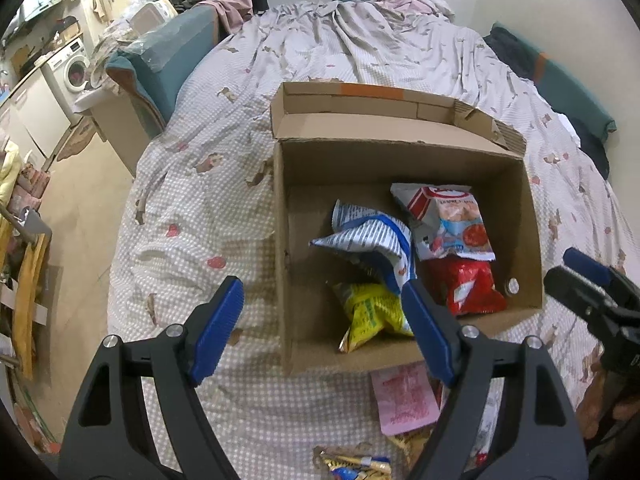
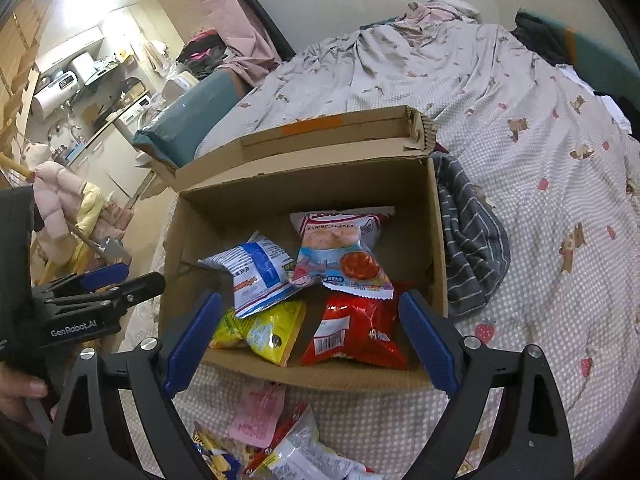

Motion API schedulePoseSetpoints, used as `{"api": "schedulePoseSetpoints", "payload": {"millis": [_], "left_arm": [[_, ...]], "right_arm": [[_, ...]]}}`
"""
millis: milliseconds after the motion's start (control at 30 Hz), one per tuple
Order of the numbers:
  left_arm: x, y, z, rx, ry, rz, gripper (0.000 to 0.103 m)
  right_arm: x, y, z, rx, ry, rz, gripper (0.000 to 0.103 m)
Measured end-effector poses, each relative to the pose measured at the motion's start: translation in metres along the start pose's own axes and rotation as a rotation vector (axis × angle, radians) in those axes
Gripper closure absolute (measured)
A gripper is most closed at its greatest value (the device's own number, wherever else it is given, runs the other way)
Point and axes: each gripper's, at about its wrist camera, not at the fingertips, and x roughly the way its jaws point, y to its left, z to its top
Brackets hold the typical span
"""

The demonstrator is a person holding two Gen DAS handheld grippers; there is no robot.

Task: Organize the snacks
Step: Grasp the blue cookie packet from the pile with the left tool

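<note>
An open cardboard box [image 1: 280, 240] [image 2: 438, 240] sits on the bed. It holds a blue-and-white bag [image 1: 368, 236] [image 2: 260, 272], a shrimp flakes bag [image 1: 448, 220] [image 2: 340, 252], a yellow bag [image 1: 372, 312] [image 2: 264, 328] and a red bag [image 1: 468, 284] [image 2: 356, 328]. My left gripper [image 1: 324, 324] is open and empty above the box's near left wall. My right gripper [image 2: 308, 340] is open and empty above the near edge, and shows at the right of the left wrist view [image 1: 576, 276]. Loose snacks lie in front of the box: a pink packet [image 1: 404, 400] [image 2: 256, 416] and other packets [image 2: 296, 452] [image 1: 352, 464].
The bed has a dotted cover [image 1: 200, 216] [image 2: 560, 220]. A grey striped cloth [image 2: 468, 240] lies against the box's right side. A teal cushion [image 1: 160, 64] lies at the bed's left edge. A washing machine [image 1: 68, 68] and clutter stand beyond on the left.
</note>
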Motion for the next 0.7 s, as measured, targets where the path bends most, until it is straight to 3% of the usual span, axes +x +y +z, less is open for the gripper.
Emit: {"api": "schedulePoseSetpoints", "payload": {"millis": [567, 700], "left_arm": [[-0.043, 0.032, -0.059, 0.001, -0.015, -0.043, 0.025], [-0.038, 0.045, -0.078, -0.038, 0.015, -0.053, 0.025]], "right_arm": [[-0.046, 0.014, -0.053, 0.052, -0.018, -0.021, 0.01], [-0.051, 0.019, -0.067, 0.065, -0.006, -0.019, 0.01]]}}
